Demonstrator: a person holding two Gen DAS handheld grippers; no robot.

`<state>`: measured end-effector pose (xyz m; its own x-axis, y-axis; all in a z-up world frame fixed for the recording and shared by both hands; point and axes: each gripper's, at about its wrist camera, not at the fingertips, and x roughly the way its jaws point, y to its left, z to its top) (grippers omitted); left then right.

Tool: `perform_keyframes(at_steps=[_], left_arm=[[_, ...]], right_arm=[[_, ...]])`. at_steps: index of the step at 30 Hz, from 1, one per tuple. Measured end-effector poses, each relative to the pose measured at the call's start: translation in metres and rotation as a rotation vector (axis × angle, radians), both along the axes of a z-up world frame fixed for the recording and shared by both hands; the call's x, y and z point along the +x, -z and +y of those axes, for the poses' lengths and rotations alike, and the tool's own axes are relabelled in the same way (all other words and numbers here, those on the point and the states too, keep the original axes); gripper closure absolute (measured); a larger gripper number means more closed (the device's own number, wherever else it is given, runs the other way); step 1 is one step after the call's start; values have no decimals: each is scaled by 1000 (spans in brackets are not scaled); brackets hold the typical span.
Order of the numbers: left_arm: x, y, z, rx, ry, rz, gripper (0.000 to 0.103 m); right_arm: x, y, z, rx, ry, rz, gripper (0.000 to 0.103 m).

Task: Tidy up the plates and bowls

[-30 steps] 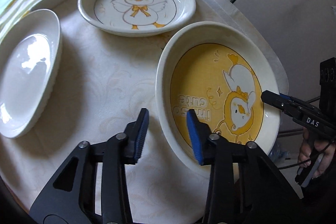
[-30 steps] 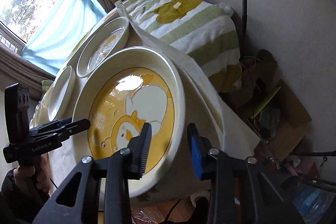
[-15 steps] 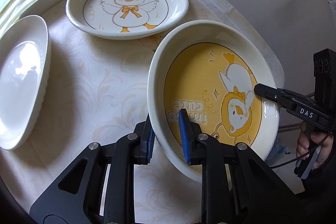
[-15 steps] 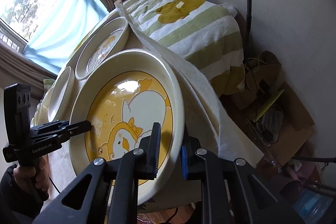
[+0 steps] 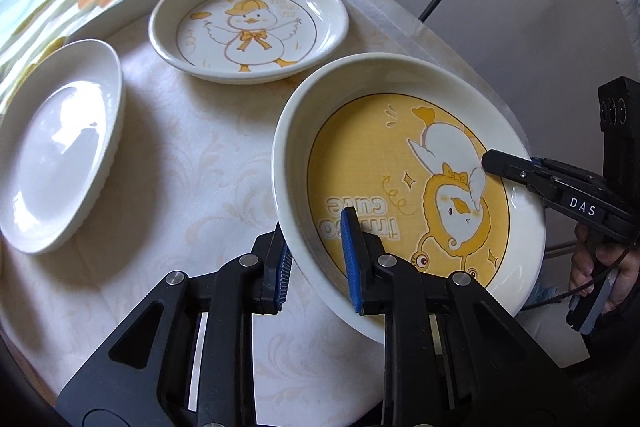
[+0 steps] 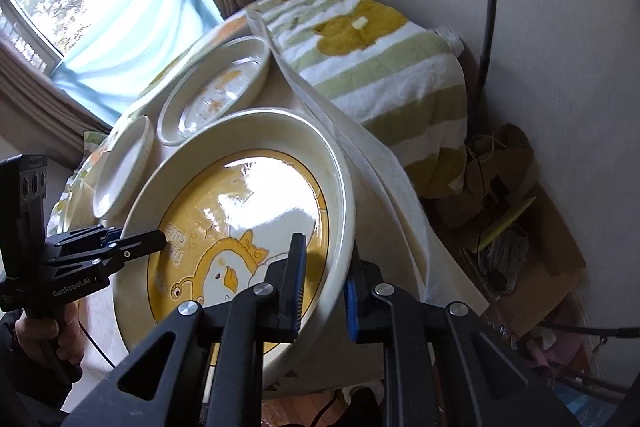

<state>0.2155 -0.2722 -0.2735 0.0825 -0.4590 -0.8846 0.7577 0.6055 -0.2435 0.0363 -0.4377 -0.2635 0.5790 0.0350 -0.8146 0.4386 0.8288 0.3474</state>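
Left wrist: yellow plate (image 5: 404,163) rim hidden between left tool (image 5: 318,263) pads

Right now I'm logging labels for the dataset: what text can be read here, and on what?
"DAS": white label on the right hand-held gripper.
"GenRobot.AI": side of the left hand-held gripper.
"I'm so cute": yellow duck plate, upside down in the left wrist view.
Small writing on the white duck plate: too small to read.

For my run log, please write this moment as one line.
left gripper: shut on yellow plate rim | right gripper: shut on opposite rim | duck plate, white plate: on table
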Motion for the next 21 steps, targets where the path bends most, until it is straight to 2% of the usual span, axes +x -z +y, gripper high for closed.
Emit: perform_keyframes(at_steps=[5,12,16,21], left_arm=[[-6,-27,27,-31,-84,-25,84],[-13,-72,83,-44,-268,-96,84],[-18,-84,131,-34,-416,-114,84],[-32,-81,191,-4,-583,-115,84]], right_arm=[[9,-27,12,-39,-69,-37,87],[46,-65,48,-67,-273,-87,87],[73,-71,81,-46,-421,-94,87],[100,-62,135,-36,-622,-86,87]])
